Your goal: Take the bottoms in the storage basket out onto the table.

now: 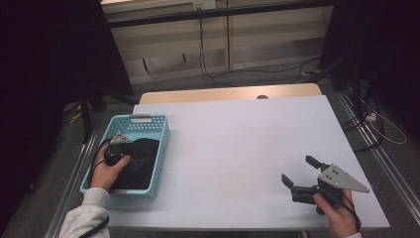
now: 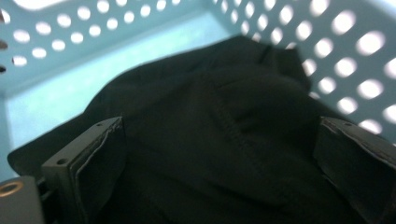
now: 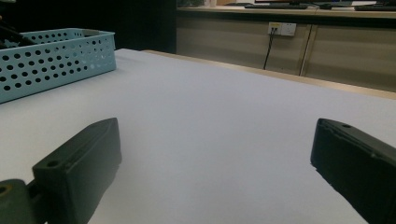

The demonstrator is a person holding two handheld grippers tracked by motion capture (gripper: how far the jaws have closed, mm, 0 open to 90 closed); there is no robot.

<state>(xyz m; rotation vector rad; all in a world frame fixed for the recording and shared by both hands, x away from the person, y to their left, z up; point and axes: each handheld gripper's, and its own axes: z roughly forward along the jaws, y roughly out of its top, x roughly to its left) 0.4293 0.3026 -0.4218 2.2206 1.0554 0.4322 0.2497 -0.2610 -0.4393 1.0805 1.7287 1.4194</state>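
A light blue perforated basket [image 1: 160,148] sits at the table's left edge with a black garment [image 1: 141,158] bunched inside. My left gripper [image 1: 118,148] is down in the basket, open, jaws spread on either side of the black cloth [image 2: 224,140], close over it. The basket wall [image 2: 327,32] rises behind the cloth. My right gripper [image 1: 300,174] hovers low over the white table [image 1: 237,148] near its front right corner, open with nothing between its jaws [image 3: 210,163].
The basket [image 3: 51,60] stands far left in the right gripper view. Beyond the table's far wooden edge [image 1: 228,93] lie cables on the floor and cabinet fronts. Dark stands flank both sides of the table.
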